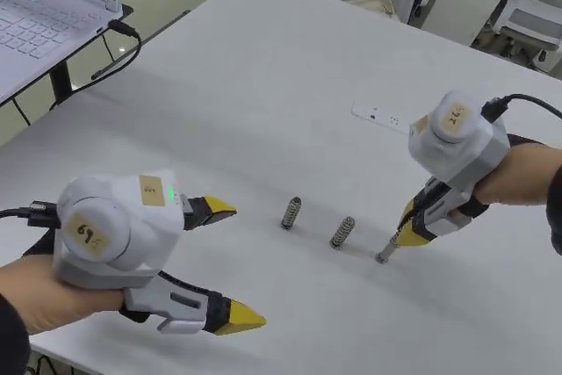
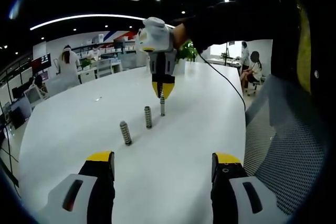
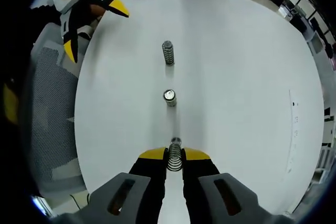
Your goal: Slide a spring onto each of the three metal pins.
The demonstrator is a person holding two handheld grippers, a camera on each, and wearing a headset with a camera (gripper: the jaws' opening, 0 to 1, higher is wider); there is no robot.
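Two metal pins stand upright on the white table [image 1: 263,85], each with a spring on it: one spring [image 1: 291,212] to the left, the other [image 1: 342,232] beside it. In line with them, a third spring [image 1: 385,254] stands on the table with my right gripper [image 1: 407,233] shut on it. The right gripper view shows this spring [image 3: 175,158] held between the yellow tips of my right gripper [image 3: 175,156], with the two sprung pins [image 3: 169,97] [image 3: 168,52] in a row beyond. My left gripper [image 1: 230,263] hangs open at the near left, nothing between its fingers [image 2: 100,157].
An open laptop [image 1: 44,6] sits on a side stand at the far left, its cable [image 1: 123,41] by the table edge. A small white strip [image 1: 382,118] lies behind the pins. A mesh chair [image 2: 283,145] stands near the table's front edge.
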